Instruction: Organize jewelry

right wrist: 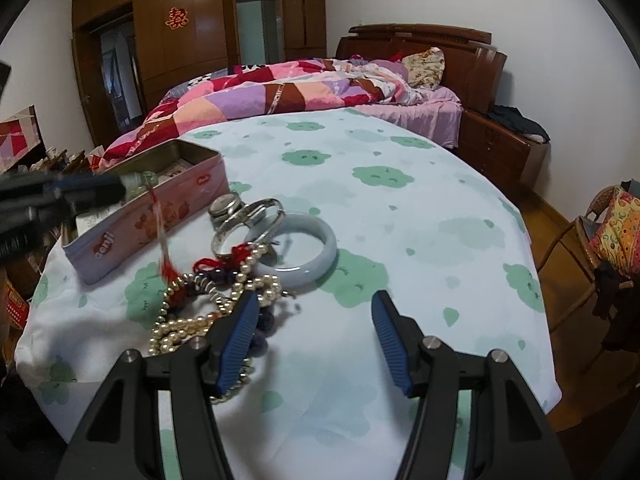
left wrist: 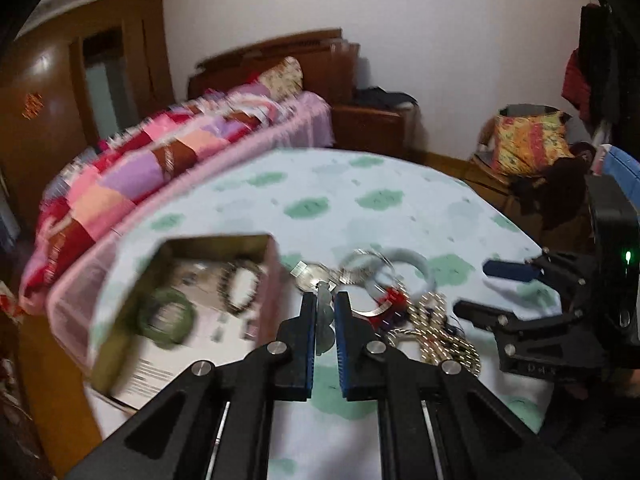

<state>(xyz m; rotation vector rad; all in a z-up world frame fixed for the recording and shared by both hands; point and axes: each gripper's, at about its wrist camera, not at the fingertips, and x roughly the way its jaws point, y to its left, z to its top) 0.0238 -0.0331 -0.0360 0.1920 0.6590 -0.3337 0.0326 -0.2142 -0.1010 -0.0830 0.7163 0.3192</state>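
Between the left gripper's (left wrist: 324, 312) closed fingers hangs a green pendant (left wrist: 325, 322) with red tassel, lifted beside the tin (right wrist: 152, 216). Likely step: carry it over and drop it in. Right gripper (right wrist: 314, 344) hovers open, empty, by the jewelry pile (right wrist: 224, 280).

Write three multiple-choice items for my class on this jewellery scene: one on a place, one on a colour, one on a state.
1. Where does the pale bangle lie?
A in the tin
B on the tablecloth
C on the bed

2. What colour is the bangle inside the tin?
A green
B red
C white

3. How is the right hand-held gripper?
A open and empty
B shut on pearls
C shut on a watch

Key:
1 B, it rests on the tablecloth outside the tin.
2 A, the left wrist view shows a green bangle in the tin.
3 A, its jaws stand apart with only cloth between.
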